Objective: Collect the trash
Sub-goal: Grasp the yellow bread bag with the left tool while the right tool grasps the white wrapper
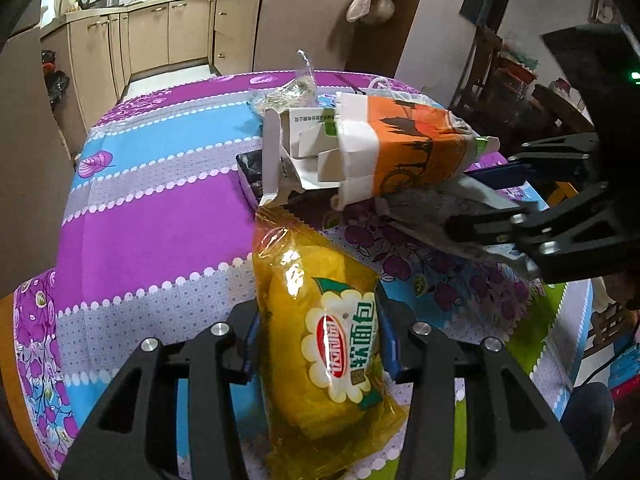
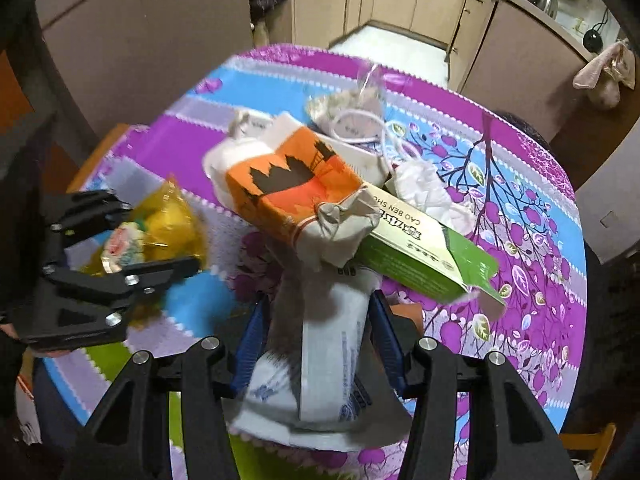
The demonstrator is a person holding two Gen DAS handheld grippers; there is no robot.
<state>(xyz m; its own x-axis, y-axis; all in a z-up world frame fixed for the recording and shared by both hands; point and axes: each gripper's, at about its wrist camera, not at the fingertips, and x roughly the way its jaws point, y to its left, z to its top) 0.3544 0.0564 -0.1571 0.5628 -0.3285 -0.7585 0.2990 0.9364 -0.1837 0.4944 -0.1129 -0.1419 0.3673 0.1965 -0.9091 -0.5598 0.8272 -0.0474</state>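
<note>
My left gripper (image 1: 318, 344) is shut on a yellow bread wrapper (image 1: 320, 336) held above the table; it also shows at the left of the right wrist view (image 2: 148, 232). My right gripper (image 2: 320, 344) is shut on a white plastic packet (image 2: 320, 364), seen from the left wrist view (image 1: 460, 216) at the right. An orange and white paper bag (image 1: 404, 144) lies over a green and white carton (image 2: 416, 256) beyond both grippers. A crumpled tissue (image 2: 424, 188) and a clear plastic bag (image 1: 292, 92) lie farther back.
The round table (image 1: 152, 216) has a purple, blue and grey patterned cloth. A dark flat object (image 1: 250, 172) lies under the carton. Kitchen cabinets (image 1: 160, 36) stand behind the table. A chair (image 2: 588, 444) stands at the right.
</note>
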